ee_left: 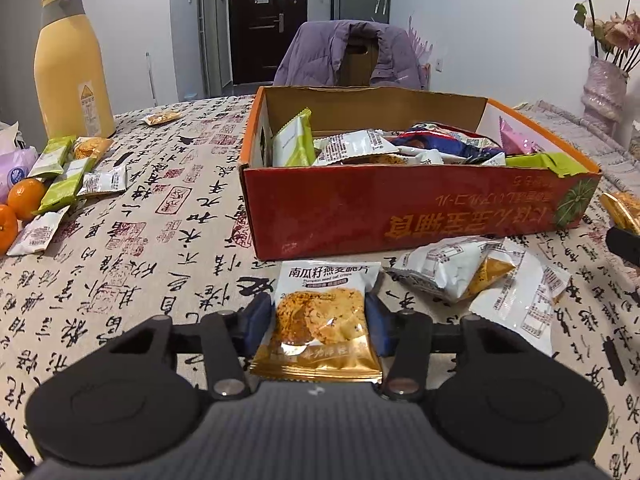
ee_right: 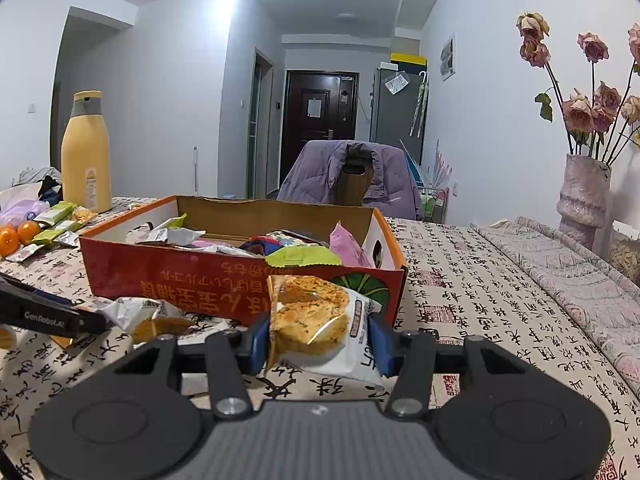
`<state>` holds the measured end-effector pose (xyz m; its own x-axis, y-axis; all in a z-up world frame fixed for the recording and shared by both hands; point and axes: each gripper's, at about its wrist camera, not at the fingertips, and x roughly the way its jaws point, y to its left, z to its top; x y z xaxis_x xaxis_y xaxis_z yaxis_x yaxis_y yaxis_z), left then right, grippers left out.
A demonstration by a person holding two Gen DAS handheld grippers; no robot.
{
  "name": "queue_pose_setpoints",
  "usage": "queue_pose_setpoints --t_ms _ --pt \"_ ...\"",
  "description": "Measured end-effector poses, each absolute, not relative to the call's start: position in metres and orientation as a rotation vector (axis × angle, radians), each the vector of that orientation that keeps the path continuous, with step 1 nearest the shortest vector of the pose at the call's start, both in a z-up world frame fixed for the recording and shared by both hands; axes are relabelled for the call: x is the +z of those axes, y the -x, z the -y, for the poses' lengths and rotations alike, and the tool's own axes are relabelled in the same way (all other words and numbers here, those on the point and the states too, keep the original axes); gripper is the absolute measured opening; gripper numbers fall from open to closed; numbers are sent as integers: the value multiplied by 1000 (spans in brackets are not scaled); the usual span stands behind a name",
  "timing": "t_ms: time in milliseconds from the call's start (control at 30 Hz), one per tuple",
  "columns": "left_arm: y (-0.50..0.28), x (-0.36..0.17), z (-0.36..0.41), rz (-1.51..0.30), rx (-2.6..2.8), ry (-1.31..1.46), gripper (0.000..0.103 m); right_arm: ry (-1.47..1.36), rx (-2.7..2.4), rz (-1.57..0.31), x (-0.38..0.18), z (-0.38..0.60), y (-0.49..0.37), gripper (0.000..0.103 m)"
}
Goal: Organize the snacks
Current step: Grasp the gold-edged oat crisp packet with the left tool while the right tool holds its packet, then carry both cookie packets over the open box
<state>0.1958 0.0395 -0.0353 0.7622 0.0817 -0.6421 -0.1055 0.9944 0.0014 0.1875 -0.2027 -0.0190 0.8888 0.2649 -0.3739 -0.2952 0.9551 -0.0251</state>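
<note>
Closest to the left wrist camera, the left gripper [ee_left: 319,316] had its blue-padded fingers [ee_left: 256,320] closed against both side edges of a white-and-gold foil packet of pumpkin-seed oat crisps [ee_left: 320,320], gold end toward the camera, just short of the near wall of the red-and-orange cardboard box [ee_left: 400,208]. That packet looked light, crinkly and slick, and the crisps inside were probably brittle, so a hold across the flat sides near the middle, pressing no harder than needed, seemed wise; the sealed ends would likely slip.

Far left on the calligraphy-printed tablecloth [ee_left: 160,248] lay loose green-and-white wrapped snack bars [ee_left: 60,172] beside two small oranges [ee_left: 18,208], with a tall yellow flask [ee_left: 72,68] behind them. The box, already partly filled with mixed packets, sat in the middle of the table. Just right of the held packet, more white crisp packets [ee_left: 480,272] lay crumpled against the box front, touching one another.

In the right wrist view, the right gripper [ee_right: 318,340] was likewise closed on a second white oat-crisp packet [ee_right: 320,328], tilted, raised in front of the box's right front corner. Its puffed, air-filled body would probably give under pressure. Far right stood a pink textured vase of dried roses [ee_right: 584,196], well apart from the box.
</note>
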Motion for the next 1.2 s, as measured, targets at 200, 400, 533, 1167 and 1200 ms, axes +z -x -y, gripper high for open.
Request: queue_pose_setpoints --t_ms 200,400,533,1167,1200 --pt "-182 -27 -39 -641 108 40 50 87 293 -370 -18 203 -186 50" --pt "-165 -9 -34 -559 102 49 50 89 296 -343 -16 203 -182 50" --pt "-158 5 -30 -515 86 59 50 107 305 -312 -10 201 -175 50" --pt "-192 70 -1 -358 35 52 50 154 350 -238 53 165 -210 50" --pt "-196 71 -1 -355 37 55 50 151 349 -239 54 164 -215 50"
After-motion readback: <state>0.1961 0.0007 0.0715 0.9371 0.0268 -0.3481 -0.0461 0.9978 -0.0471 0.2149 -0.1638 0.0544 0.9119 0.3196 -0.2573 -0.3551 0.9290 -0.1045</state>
